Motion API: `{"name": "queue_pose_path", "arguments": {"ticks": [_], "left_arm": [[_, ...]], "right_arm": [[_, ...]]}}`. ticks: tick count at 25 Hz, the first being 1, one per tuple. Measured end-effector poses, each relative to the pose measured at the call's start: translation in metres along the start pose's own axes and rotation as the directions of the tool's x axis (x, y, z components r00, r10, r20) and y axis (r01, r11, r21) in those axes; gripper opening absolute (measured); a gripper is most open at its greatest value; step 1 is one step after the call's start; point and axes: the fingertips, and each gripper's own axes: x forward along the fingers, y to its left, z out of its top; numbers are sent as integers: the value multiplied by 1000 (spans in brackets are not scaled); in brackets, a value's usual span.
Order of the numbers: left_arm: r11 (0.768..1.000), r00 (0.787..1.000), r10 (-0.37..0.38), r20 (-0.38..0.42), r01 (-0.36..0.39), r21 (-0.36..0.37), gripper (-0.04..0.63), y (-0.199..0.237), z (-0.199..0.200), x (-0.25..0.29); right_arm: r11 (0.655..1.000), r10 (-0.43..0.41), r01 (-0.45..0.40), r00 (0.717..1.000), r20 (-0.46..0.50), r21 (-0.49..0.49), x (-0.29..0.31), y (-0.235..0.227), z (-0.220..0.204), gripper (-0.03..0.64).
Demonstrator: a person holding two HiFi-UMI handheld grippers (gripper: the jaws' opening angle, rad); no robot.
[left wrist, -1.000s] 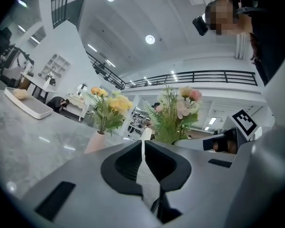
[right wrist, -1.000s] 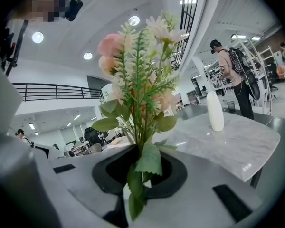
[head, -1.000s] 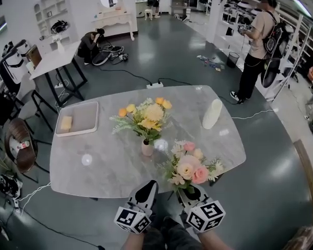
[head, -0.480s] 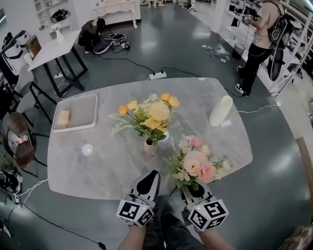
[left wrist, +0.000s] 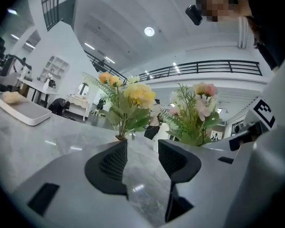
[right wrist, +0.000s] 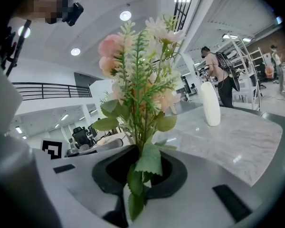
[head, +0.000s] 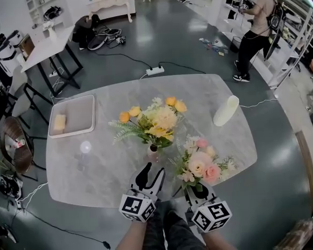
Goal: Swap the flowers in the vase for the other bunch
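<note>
The left gripper (head: 151,172) hovers low over the near edge of the table (head: 107,178), pointing at the vase (head: 153,151). Its jaws have just been opening and now stand apart with nothing between them; in the left gripper view only bare marble shows in the gap of the left gripper (left wrist: 142,152). The vase's neck sits just beyond the left jaw tip, not touching it. The vase stands upright near the middle of the table and holds the yellow bunch (head: 155,120), whose yellow and cream heads and green fronds spread wide above it; the same yellow bunch (left wrist: 132,98) fills the centre of the left gripper view. The right gripper (head: 197,189) is just to the right of the left one, its jaws closed on the stems of the pink bunch (head: 201,160), which it holds upright above the table's near edge, beside the vase and clear of it. In the right gripper view the jaws of the right gripper (right wrist: 141,169) press on the green stems, with leaves hanging below them and the pink bunch (right wrist: 140,75) rising above. Farther right stands a white bottle (head: 226,110). At the table's left is a tray (head: 79,113) with a yellow block (head: 59,123) in it. A person (head: 253,30) stands on the floor beyond.
</note>
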Motion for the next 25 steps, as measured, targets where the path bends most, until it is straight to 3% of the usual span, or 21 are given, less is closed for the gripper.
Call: {"name": "queue_pose_path", "arguments": {"ticks": [8,18,25], "left_arm": [[1000,999,-13,-33,13,8,235,19,0,19],[995,997,-30,-76,37,89,301,33,4,43],[992,995,-59,-79,68,107,307,36,5,55]], "right_arm": [[998,-61,61,998,13,20,1,1,3,63],[993,-110,110,994,20,41,5,-1,-1,63],[990,-131,130,991,14,51,9,-2,-7,63]]}}
